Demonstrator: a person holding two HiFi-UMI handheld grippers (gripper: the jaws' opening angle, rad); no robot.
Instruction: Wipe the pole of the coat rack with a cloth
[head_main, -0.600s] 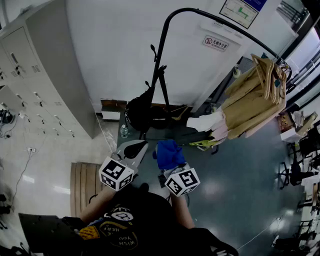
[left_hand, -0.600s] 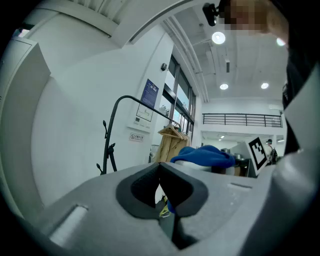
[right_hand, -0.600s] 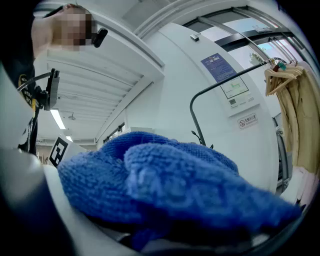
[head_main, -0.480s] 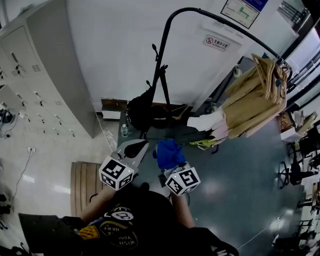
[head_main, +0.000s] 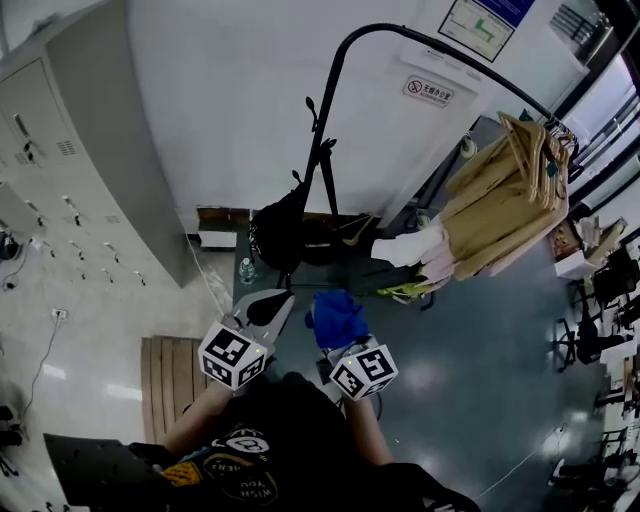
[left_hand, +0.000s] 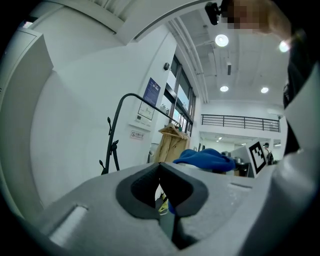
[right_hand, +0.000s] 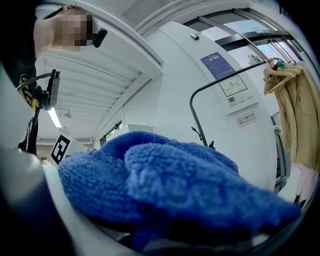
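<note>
We class the task as not yet started: no contact between cloth and pole is visible, so the entire wipe is left. Nearest us, the left gripper has its jaws closed tip to tip on nothing. The right gripper, just beside it, is clamped on the blue cloth, which is bunched over its jaws and fills the right gripper view. Farther off, well apart from the cloth, stands the black coat rack pole, which curves into a top rail carrying beige garments. A black bag hangs near its foot. We count two grippers, one cloth, one rack and one bag.
</note>
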